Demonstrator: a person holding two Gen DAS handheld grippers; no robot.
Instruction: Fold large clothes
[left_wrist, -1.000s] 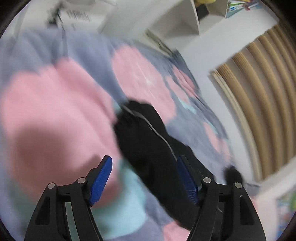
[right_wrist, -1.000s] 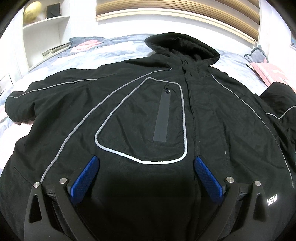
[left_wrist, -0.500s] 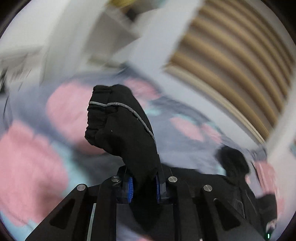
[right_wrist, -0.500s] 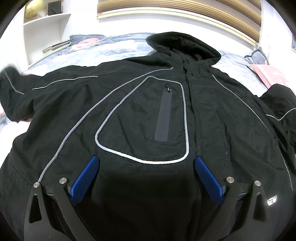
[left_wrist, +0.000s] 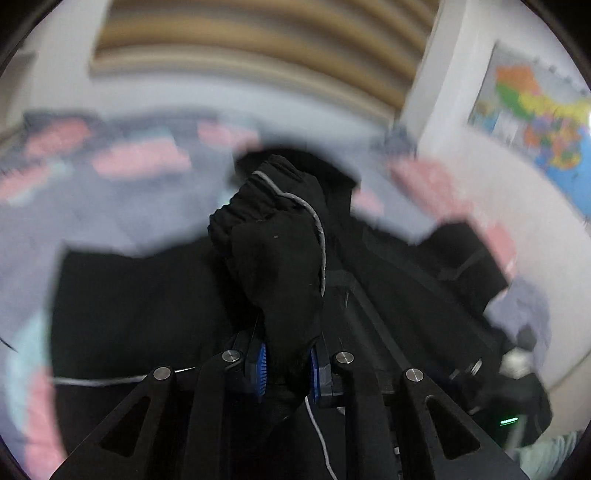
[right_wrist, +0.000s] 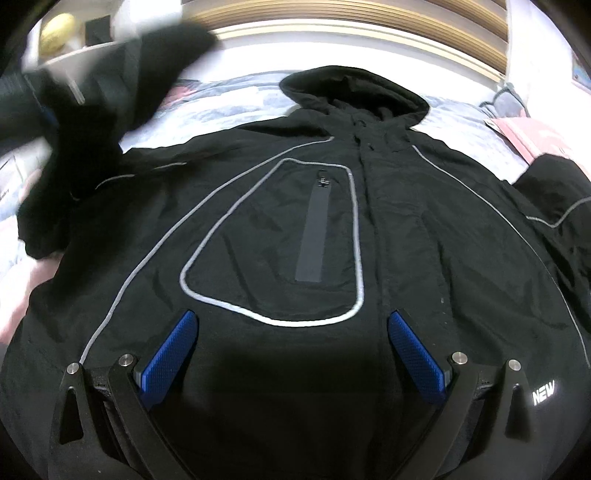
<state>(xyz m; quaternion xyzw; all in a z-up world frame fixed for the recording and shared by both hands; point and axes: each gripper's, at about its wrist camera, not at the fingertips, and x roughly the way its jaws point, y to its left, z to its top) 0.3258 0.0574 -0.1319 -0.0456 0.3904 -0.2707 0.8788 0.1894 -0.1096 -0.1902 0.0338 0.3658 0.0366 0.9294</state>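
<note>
Jacket (left_wrist: 388, 295) fabric fills the lower half of the left wrist view, black and spread over a bed (left_wrist: 122, 206) with a pink, grey and pale-blue cover. At 6 o'clock the left hand-held gripper (left_wrist: 286, 365) is seen clamped on a sleeve (left_wrist: 277, 251), its blue pads pressed close against the cloth. The bunched cuff end rises towards 12 o'clock, with a grey piping line running down its right edge. The surroundings are blurred by motion; a slatted headboard (left_wrist: 240, 55) is made out at 12 o'clock and a coloured map (left_wrist: 535, 118) at 2 o'clock.

In the right wrist view the jacket (right_wrist: 332, 240) lies face up and flat, hood (right_wrist: 351, 92) at 12 o'clock, a chest pocket (right_wrist: 277, 240) outlined in grey piping at the centre with a dark zipper strip inside it. The right hand-held gripper (right_wrist: 291, 354) is held wide apart above the lower front, nothing between its blue pads. At 10 o'clock the lifted sleeve (right_wrist: 103, 110) is seen blurred in the air; the other sleeve (right_wrist: 554, 206) lies folded at 3 o'clock. A white "NEW" mark (right_wrist: 543, 397) shows at 4 o'clock.

The garment is judged soft yet bulky, probably padded, and fairly heavy for one grip: it would be expected to sag and drag rather than hold a crease. The shell looks smooth and could slip, so a deep bite on a thick seam, cuff or hem is advised rather than a pinch of a single layer. For the next fold, the hem corner nearest the open gripper appears the sensible hold.
</note>
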